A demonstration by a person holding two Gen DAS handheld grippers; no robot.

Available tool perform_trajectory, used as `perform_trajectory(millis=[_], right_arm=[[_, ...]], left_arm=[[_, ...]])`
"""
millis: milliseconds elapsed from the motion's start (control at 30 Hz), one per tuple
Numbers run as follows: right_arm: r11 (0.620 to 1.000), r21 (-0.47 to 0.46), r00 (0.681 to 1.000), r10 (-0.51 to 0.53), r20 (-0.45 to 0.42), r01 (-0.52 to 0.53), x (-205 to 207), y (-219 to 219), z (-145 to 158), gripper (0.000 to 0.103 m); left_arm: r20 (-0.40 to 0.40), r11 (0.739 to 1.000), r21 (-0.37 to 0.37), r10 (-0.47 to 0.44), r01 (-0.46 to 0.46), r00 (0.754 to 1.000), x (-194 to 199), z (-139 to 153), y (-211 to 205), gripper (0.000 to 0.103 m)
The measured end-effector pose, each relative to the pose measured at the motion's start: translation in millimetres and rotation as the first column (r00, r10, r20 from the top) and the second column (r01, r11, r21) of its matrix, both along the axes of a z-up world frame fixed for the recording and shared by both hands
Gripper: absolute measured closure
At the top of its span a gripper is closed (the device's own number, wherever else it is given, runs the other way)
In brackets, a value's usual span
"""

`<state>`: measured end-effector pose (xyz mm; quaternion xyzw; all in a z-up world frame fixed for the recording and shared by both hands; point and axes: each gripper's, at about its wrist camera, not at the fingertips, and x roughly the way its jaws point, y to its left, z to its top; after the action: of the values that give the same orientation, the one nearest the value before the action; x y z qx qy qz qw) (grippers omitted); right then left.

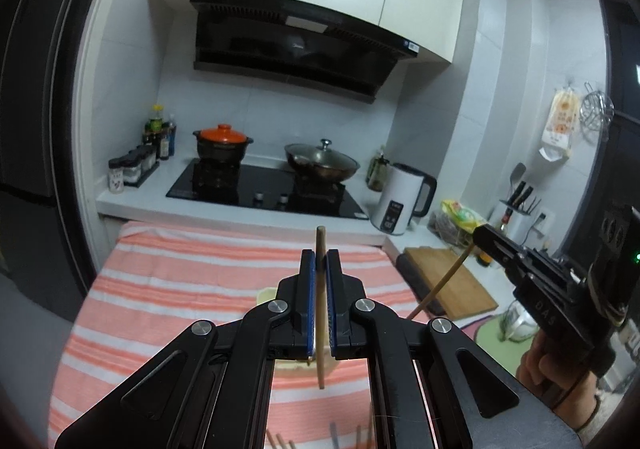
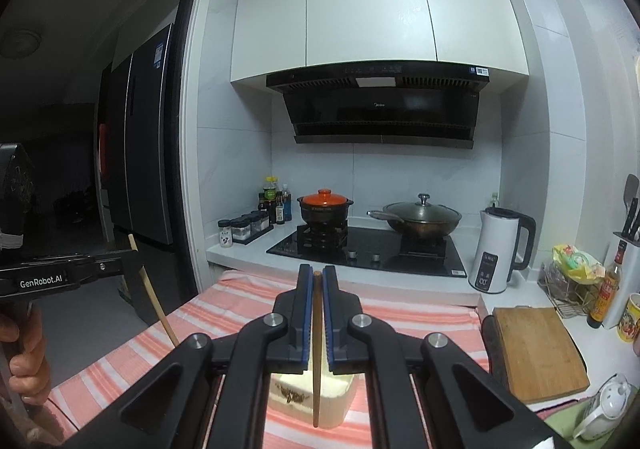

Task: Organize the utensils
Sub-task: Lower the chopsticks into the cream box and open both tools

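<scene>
My left gripper [image 1: 319,254] is shut on a wooden chopstick [image 1: 321,369] that stands upright between its blue pads. It hangs above a cream container [image 1: 265,295] on the pink-striped cloth [image 1: 180,289]. My right gripper [image 2: 317,270] is shut on a second chopstick [image 2: 316,389], also upright, over the same cream container [image 2: 340,397]. Each view shows the other gripper from the side: the right gripper [image 1: 482,235] with its slanting chopstick [image 1: 440,285], the left gripper [image 2: 130,260] with its chopstick [image 2: 154,297]. Several more chopsticks [image 1: 333,434] lie on the cloth at the bottom edge.
Behind the cloth is a black hob [image 2: 368,249] with an orange-lidded pot [image 2: 325,205] and a lidded wok [image 2: 424,217]. A white kettle [image 2: 496,257], a wooden cutting board [image 2: 536,349], a knife block [image 1: 516,205] and a white teapot [image 2: 608,405] stand on the right. A dark fridge [image 2: 144,137] is on the left.
</scene>
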<state>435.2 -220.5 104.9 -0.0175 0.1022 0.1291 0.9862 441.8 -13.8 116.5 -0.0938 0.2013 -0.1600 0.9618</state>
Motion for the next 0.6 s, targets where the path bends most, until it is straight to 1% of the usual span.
perform_trajectory(millis=[167,300,400,433,533,600], right_arm=[[1.000,0.004,1.000,-0.011,0.010,0.011,42,12,-6,0.098],[1.000,-0.006,0.999,-0.012,-0.043,0.012,75,19,-21,0.098],[1.000,-0.006,0.994,-0.005,-0.105,0.004,97,21,-34,0.098],[1.000,-0.005,0.990,0.001,-0.138,-0.001,105,22,-39,0.098],[1.000,0.012,0.965,0.014,-0.261,-0.012,132,20,-58,0.098],[1.000,0.018,0.944,0.005,-0.331,0.002,147,18,-73,0.098]], left_arm=[[-0.013,0.999,0.018,0.033,-0.032,0.999,43,-6,-10,0.100],[-0.065,0.999,0.023,0.044,-0.042,0.997,77,-23,-14,0.100],[-0.112,0.999,0.039,0.040,-0.036,0.993,97,-39,-18,0.100],[-0.131,0.999,0.040,0.035,-0.031,0.991,104,-44,-19,0.100],[-0.199,0.999,0.052,0.020,-0.010,0.980,122,-64,-25,0.100],[-0.227,0.998,0.063,0.024,-0.010,0.974,132,-76,-29,0.100]])
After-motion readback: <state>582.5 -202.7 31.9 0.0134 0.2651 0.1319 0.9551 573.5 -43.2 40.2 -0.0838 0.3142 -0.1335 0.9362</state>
